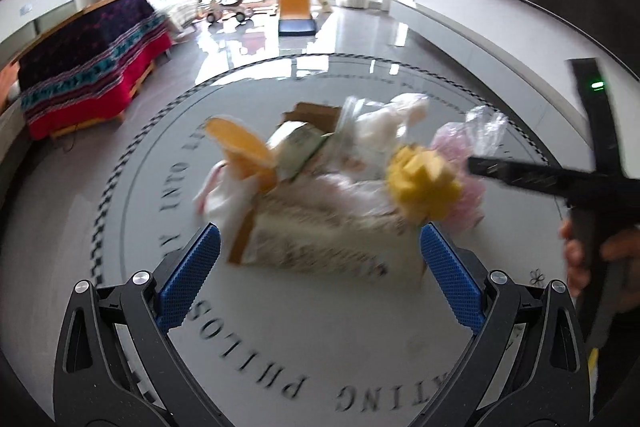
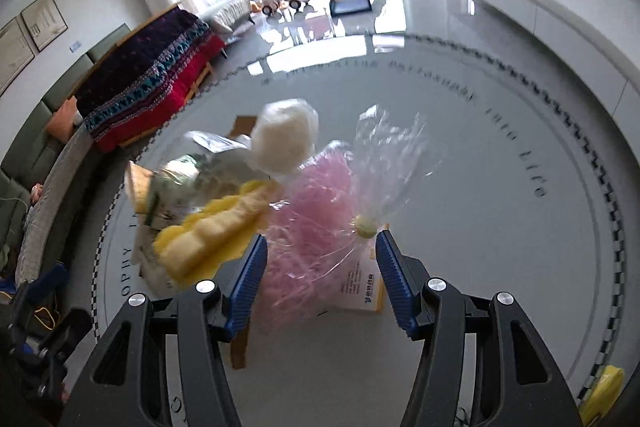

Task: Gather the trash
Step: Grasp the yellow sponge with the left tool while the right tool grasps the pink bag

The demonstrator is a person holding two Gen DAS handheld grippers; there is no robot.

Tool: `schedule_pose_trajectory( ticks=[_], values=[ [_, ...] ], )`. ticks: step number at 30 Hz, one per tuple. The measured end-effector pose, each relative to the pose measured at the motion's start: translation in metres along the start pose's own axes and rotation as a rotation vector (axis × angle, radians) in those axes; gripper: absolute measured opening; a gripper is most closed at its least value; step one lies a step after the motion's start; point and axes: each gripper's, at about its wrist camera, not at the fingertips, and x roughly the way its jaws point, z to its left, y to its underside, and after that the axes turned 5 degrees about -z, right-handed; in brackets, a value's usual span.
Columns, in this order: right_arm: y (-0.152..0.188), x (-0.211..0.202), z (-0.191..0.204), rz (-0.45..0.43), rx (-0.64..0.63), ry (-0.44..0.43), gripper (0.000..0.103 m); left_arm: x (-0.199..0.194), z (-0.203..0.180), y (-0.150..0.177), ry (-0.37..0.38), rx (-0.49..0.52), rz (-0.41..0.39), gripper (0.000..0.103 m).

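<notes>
A heap of trash sits on a round white table point(image 1: 360, 355) with black lettering. It is a printed cardboard box point(image 1: 328, 251) stuffed with a yellow sponge point(image 1: 424, 187), a pink cellophane bag point(image 1: 468, 195), a white wad point(image 1: 384, 123) and a yellow disc point(image 1: 240, 143). My left gripper point(image 1: 320, 231) is open wide, its blue pads either side of the box's near end. My right gripper point(image 2: 322, 237) is open, and the pink cellophane bag point(image 2: 308, 227) with its knotted neck point(image 2: 365, 225) lies loosely between the pads. The sponge point(image 2: 208, 235) lies left of them.
A hand point(image 1: 580, 255) holds the black right-hand tool at the left view's right edge. A yellow item point(image 2: 604, 387) lies near the table's rim, lower right. Beyond the table are a blanket-covered sofa point(image 1: 92, 67), a glossy floor and a toy slide point(image 1: 296, 3).
</notes>
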Motion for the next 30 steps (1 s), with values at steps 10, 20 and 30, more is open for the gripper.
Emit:
schedule_pose_trajectory(
  ticks=[10,20,30],
  values=[
    [-0.002,0.018,-0.022,0.011,0.093,-0.091,0.021,0.032,-0.029,-0.009,0.043,0.041,0.034,0.097],
    [0.007,-0.053,-0.060,-0.139,0.097,-0.057,0.020,0.052,-0.080,-0.019,0.041,0.118,0.006,0.097],
    [0.013,-0.067,-0.070,-0.165,0.106,-0.043,0.020,0.088,-0.100,-0.010,-0.066,0.184,0.062,0.052]
  ],
)
